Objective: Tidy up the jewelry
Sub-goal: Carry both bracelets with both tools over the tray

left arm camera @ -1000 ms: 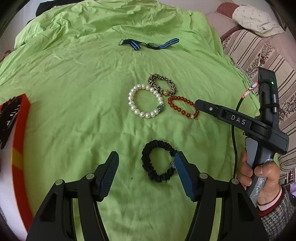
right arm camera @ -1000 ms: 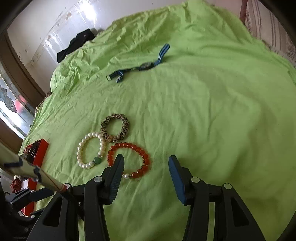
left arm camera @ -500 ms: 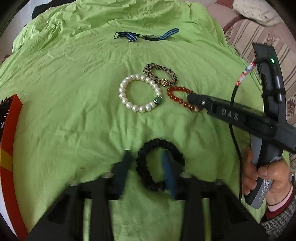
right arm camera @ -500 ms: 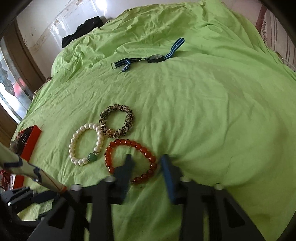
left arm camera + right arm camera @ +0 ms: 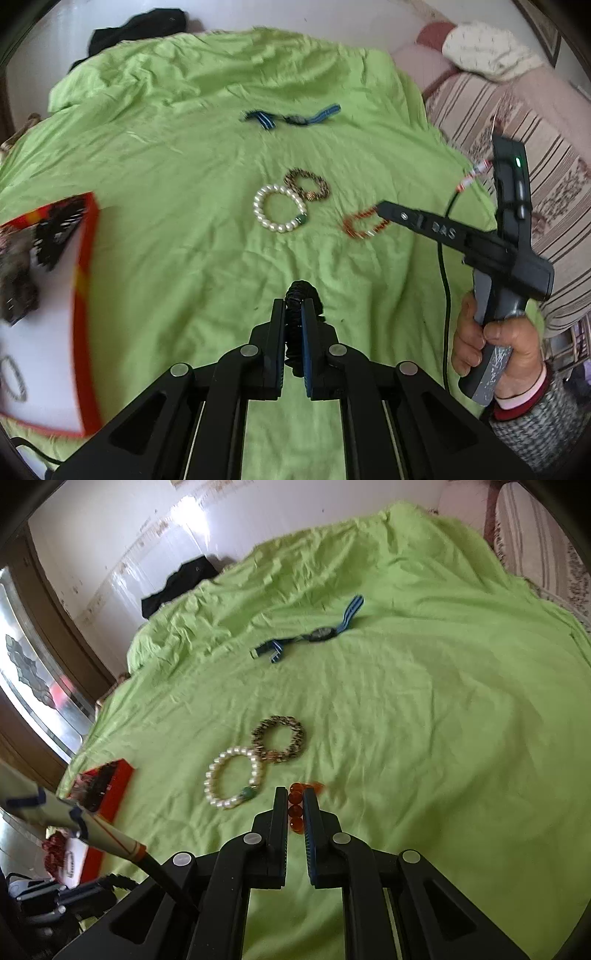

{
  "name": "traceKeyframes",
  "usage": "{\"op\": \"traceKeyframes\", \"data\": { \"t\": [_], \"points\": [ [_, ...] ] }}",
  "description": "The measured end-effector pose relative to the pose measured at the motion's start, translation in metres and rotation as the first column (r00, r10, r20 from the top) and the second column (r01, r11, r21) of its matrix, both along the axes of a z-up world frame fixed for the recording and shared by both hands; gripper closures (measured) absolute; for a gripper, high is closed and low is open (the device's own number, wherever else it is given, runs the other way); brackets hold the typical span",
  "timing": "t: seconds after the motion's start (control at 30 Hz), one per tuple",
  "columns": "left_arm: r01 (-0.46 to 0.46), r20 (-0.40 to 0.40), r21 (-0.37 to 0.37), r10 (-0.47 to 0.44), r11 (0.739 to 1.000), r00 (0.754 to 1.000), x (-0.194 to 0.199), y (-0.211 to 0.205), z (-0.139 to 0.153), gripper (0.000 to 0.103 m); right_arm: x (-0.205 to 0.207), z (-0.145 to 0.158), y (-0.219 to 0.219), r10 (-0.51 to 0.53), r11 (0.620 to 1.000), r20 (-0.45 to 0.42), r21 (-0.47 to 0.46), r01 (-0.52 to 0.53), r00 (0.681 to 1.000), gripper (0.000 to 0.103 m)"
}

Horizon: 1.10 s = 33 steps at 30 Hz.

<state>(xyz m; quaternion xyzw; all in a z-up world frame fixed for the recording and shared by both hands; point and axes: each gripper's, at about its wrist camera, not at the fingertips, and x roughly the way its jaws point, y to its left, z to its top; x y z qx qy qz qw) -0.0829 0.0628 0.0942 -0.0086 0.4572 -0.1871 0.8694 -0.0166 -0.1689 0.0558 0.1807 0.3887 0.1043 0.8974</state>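
The black scrunchie (image 5: pixel 300 291) is mostly hidden between the left gripper (image 5: pixel 293 314) pads. The red bead bracelet (image 5: pixel 295 805) shows only a few beads in the right wrist view. The red box (image 5: pixel 79 288) is blurred and cut by the left edge; its contents cannot be told

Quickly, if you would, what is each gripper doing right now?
Left gripper: shut on the black ruffled fabric scrunchie.
Right gripper: shut on the red-orange round-bead bracelet.
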Motion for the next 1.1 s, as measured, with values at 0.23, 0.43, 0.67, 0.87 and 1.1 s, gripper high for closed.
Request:
{"op": "traceKeyframes", "data": {
  "t": [0.23,0.43,0.67,0.87,1.1],
  "points": [
    [-0.083,0.044,-0.047,0.085,0.995,0.995,-0.034,0.046,0.028,0.096,-0.044,0.019,0.017,-0.008,1.000,0.039,0.003,0.008,0.999,0.094],
    [-0.213,0.030,-0.112,0.217,0.971,0.976,-0.048,0.107,0.033,0.096,-0.073,0.032,0.042,0.041,0.999,0.042,0.016,-0.042,0.998,0.094],
    [-0.342,0.022,-0.168,0.350,0.925,0.937,-0.064,0.176,0.032,0.096,-0.093,0.050,0.093,0.142,0.990,0.048,-0.029,-0.141,0.989,0.094],
    [-0.448,0.018,-0.189,0.459,0.874,0.888,-0.073,0.232,0.027,0.096,-0.098,0.069,0.154,0.264,0.962,0.056,-0.090,-0.258,0.963,0.094],
    [-0.550,-0.037,-0.207,0.555,0.809,0.831,-0.074,0.294,0.004,0.096,-0.093,0.081,0.238,0.403,0.908,0.035,-0.139,-0.395,0.914,0.094]
  ]
}}
